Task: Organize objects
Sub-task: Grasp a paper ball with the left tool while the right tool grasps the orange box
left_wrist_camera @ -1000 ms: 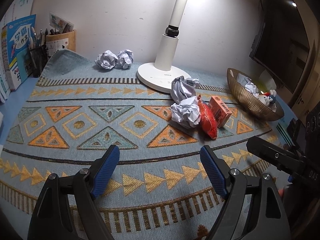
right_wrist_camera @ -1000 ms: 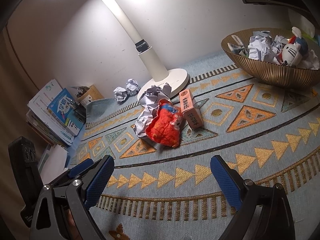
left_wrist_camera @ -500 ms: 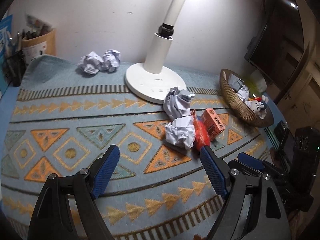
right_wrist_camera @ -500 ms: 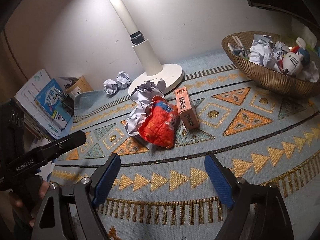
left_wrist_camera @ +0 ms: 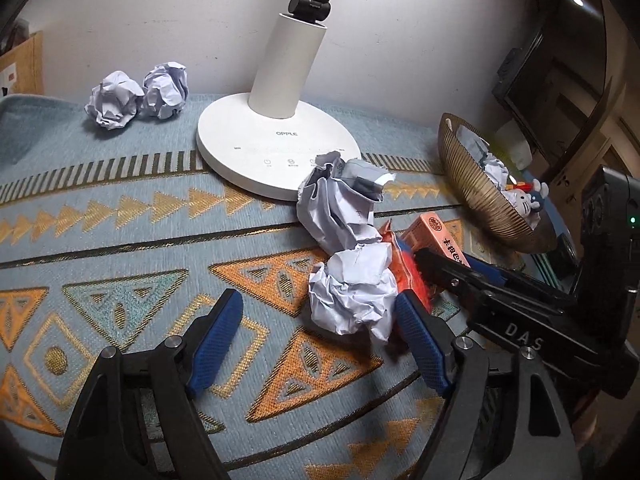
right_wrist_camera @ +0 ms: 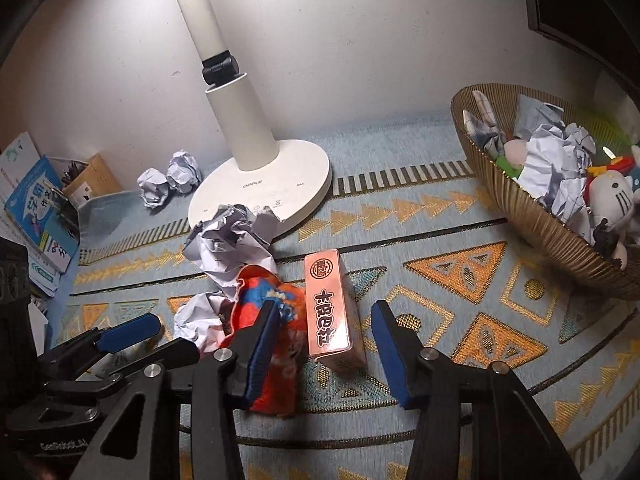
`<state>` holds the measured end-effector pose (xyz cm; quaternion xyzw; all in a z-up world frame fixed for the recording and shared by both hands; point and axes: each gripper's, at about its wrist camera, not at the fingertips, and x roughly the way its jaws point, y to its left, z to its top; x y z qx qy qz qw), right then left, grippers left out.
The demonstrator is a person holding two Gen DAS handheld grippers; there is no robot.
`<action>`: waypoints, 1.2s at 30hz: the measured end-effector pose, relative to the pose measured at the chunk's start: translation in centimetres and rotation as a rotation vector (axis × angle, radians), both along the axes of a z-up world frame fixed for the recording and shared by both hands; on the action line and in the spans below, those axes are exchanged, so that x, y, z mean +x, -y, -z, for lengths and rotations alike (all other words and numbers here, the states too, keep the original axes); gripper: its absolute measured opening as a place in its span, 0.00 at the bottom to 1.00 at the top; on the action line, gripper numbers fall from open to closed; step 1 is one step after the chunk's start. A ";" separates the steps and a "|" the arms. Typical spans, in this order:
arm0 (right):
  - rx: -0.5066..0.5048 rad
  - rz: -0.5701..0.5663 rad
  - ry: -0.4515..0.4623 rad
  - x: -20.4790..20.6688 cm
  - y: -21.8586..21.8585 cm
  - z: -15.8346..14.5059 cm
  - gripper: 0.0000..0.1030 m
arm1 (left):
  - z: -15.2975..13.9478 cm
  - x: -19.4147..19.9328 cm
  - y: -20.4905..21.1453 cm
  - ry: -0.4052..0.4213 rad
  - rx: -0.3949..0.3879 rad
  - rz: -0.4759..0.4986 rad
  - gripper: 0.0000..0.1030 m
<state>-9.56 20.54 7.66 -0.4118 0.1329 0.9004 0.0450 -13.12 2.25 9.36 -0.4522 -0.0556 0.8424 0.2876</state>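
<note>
While the pink box (right_wrist_camera: 334,312) lies flat on the patterned mat (right_wrist_camera: 460,280), it is bracketed by the right gripper (right_wrist_camera: 324,344), whose jaws are closing around it. A gap can still be seen on each side of the box, so nothing is gripped yet. The box runs lengthwise along the line of the jaws, which presents its narrow width to the pads. Against the outer face of the jaw nearer the other gripper, the red snack bag (right_wrist_camera: 272,320) is pressed or at least touching; it is kept outside the bite, presumably so that the box alone is taken.

Between the jaws of the left gripper (left_wrist_camera: 320,344), a crumpled paper ball (left_wrist_camera: 352,296) sits close to one blue pad, with wide free space toward the other. These jaws stand well apart and are narrowing slightly, with nothing held. A second paper ball (left_wrist_camera: 340,204) lies beyond the first, against the base of the white lamp (left_wrist_camera: 276,144).

Well off to the outer side of the right gripper, the woven basket (right_wrist_camera: 532,216) is seen already holding crumpled paper and a plush toy (right_wrist_camera: 610,200), which suggests it is the collecting place.
</note>
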 end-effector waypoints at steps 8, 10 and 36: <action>0.030 -0.002 0.011 0.3 -0.4 1.0 0.19 | -0.1 0.1 -0.6 -0.025 0.024 0.015 0.60; 0.038 -0.002 0.010 0.4 -0.2 1.0 0.19 | -0.3 0.4 -0.8 -0.043 0.019 0.022 0.53; -0.009 0.012 -0.011 1.1 -0.6 0.3 0.18 | -1.3 1.4 0.5 -0.096 0.109 0.037 0.35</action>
